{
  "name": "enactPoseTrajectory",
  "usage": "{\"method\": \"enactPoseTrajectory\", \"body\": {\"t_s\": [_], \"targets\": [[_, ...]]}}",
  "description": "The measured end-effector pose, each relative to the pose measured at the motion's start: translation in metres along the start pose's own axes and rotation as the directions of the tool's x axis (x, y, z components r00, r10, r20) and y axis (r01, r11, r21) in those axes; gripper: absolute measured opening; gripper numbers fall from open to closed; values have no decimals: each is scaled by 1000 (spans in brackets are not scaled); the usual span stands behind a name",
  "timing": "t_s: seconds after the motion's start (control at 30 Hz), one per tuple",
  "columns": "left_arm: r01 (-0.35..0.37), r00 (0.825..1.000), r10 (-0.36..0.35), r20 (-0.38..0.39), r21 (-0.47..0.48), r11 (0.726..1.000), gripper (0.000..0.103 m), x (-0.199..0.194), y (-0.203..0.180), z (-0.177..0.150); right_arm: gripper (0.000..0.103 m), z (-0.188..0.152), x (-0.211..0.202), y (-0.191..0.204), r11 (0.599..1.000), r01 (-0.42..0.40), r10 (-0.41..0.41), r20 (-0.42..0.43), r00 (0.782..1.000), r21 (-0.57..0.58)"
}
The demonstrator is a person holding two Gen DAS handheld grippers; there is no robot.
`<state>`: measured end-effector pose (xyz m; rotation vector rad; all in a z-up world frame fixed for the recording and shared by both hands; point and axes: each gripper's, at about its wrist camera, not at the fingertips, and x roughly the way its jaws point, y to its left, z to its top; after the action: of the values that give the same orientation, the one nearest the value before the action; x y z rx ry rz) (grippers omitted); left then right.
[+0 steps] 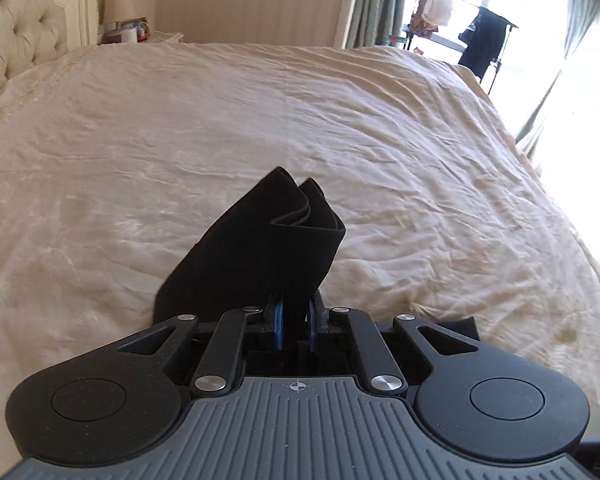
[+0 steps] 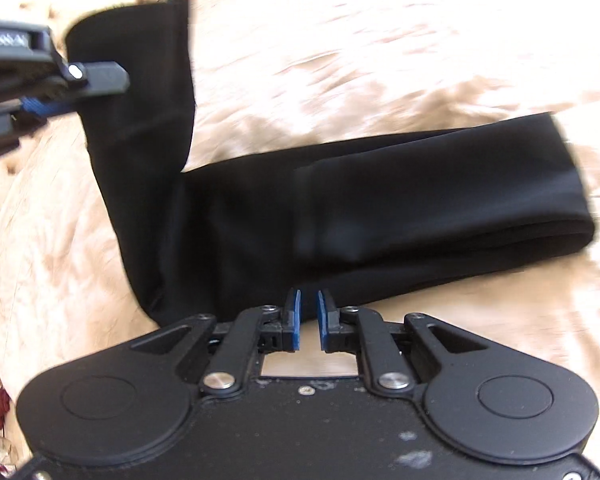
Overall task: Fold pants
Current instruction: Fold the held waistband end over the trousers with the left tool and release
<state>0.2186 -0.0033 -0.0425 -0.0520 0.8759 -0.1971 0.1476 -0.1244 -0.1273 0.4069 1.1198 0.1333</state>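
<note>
The black pants lie on the cream bed, one part folded over and stretching right, one end lifted at the upper left. My left gripper is shut on that end of the pants, whose bunched folds stand up above the blue pads. It also shows in the right wrist view, gripping the cloth. My right gripper sits just in front of the pants' near edge, its blue pads a narrow gap apart with nothing between them.
A wrinkled cream bedspread covers the wide bed. A tufted headboard and a nightstand with a lamp stand at the far left. A window with curtains and a clothes rack is at the far right.
</note>
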Motion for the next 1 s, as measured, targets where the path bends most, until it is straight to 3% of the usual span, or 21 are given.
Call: {"method": "enactPoseTrajectory", "body": {"t_s": [0.13, 0.27, 0.43, 0.53, 0.6, 0.73, 0.8, 0.87, 0.93, 1.0], "targets": [[35, 995, -30, -100, 48, 998, 15, 46, -51, -22, 13, 0, -18, -54, 998, 59, -59, 1, 998, 31], [53, 968, -21, -251, 123, 991, 19, 83, -86, -44, 13, -11, -28, -94, 990, 108, -106, -23, 994, 86], [92, 969, -51, -240, 161, 983, 24, 71, -100, -46, 15, -21, -46, -126, 979, 139, -137, -27, 990, 151], [166, 965, -130, -228, 147, 975, 26, 64, -109, -38, 17, -19, -50, -133, 973, 153, -152, -21, 988, 172], [253, 950, -221, -219, 127, 959, 27, 57, -112, -32, 18, -15, -51, -133, 972, 158, -159, -7, 987, 177], [288, 947, -259, -188, 151, 946, 28, 43, -116, -25, 20, 1, -53, -131, 967, 188, -197, 33, 980, 173], [268, 955, -244, -167, 146, 952, 29, 36, -106, -21, 23, 11, -57, -130, 965, 186, -200, 62, 978, 187], [202, 971, -182, -154, 130, 971, 31, 32, -88, -20, 31, 23, -59, -127, 968, 176, -195, 93, 976, 179], [109, 984, -93, -155, 97, 989, 32, 33, -61, -19, 39, 38, -56, -123, 975, 159, -178, 119, 977, 155], [15, 984, -2, -178, 71, 997, 32, 38, -32, -21, 42, 53, -49, -120, 981, 130, -150, 135, 980, 143]]}}
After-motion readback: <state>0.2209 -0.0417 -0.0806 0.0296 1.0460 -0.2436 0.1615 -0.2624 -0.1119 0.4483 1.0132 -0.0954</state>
